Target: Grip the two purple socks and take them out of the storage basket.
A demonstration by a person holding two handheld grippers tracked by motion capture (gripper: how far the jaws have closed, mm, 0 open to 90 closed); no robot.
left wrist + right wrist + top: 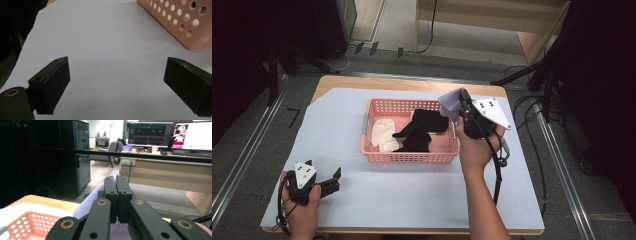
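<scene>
Desk, high view: white sheet over a wooden desk (362, 200), dark floor and cables around it; I see a pink basket (409, 157) near the far middle with cream cloth (384, 135) and black cloth (422, 131) inside.
Right gripper, high view: right gripper (460, 107) is raised over the basket's right far corner, a lavender cloth (450, 103) pinched in it.
Left gripper, high view: left gripper (334, 181) rests at the near left corner, idle.
Left gripper view: jaws wide apart over bare sheet, basket corner (185, 22) ahead.
Right gripper view: jaws pressed together on the lavender cloth (91, 200); office desks and monitors (172, 135) behind.
Step, my guess: either lifting the cloth out or dropping it in; I can't tell which.
Next move: if dropping in, lower over the basket, then part the jaws.
</scene>
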